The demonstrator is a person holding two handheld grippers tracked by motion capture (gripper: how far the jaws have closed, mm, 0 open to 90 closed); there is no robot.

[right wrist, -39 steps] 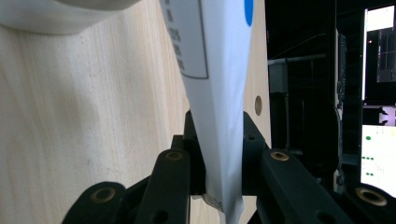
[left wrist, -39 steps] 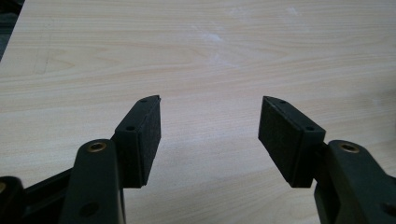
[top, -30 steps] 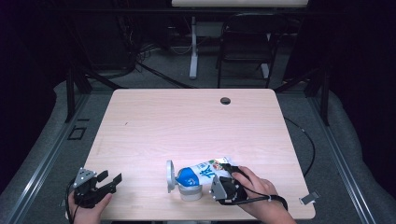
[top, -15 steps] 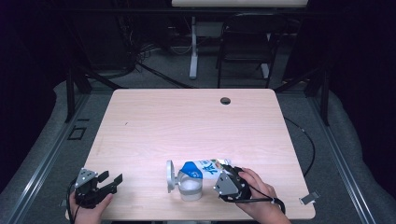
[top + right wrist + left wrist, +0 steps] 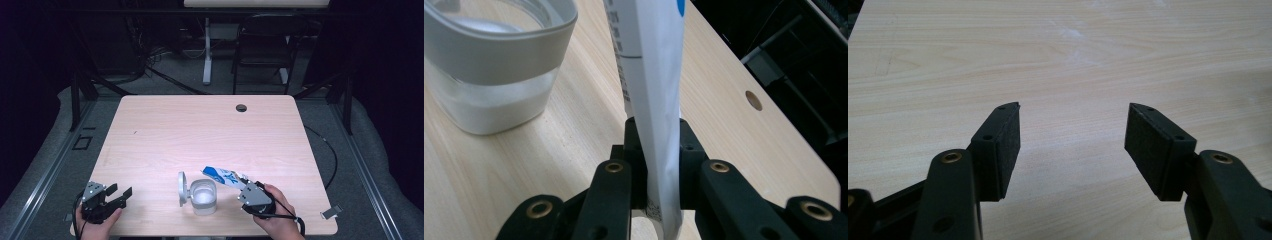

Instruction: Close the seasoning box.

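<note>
Beside the glass jar (image 5: pixel 203 196) our right tool (image 5: pixel 658 165) pinches a thin, floppy white-and-blue pouch (image 5: pixel 223 176) by its flat end; our left tool (image 5: pixel 1072 145) rests wide.

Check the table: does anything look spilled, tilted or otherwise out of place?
Nothing looks spilled. The blue-and-white packet, clamped in the right tool, tilts over the table beside the open jar of white powder, its lid hanging open.

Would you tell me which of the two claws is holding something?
The right claw, shut on the blue-and-white packet beside the glass jar; the left claw stands open and empty.
</note>
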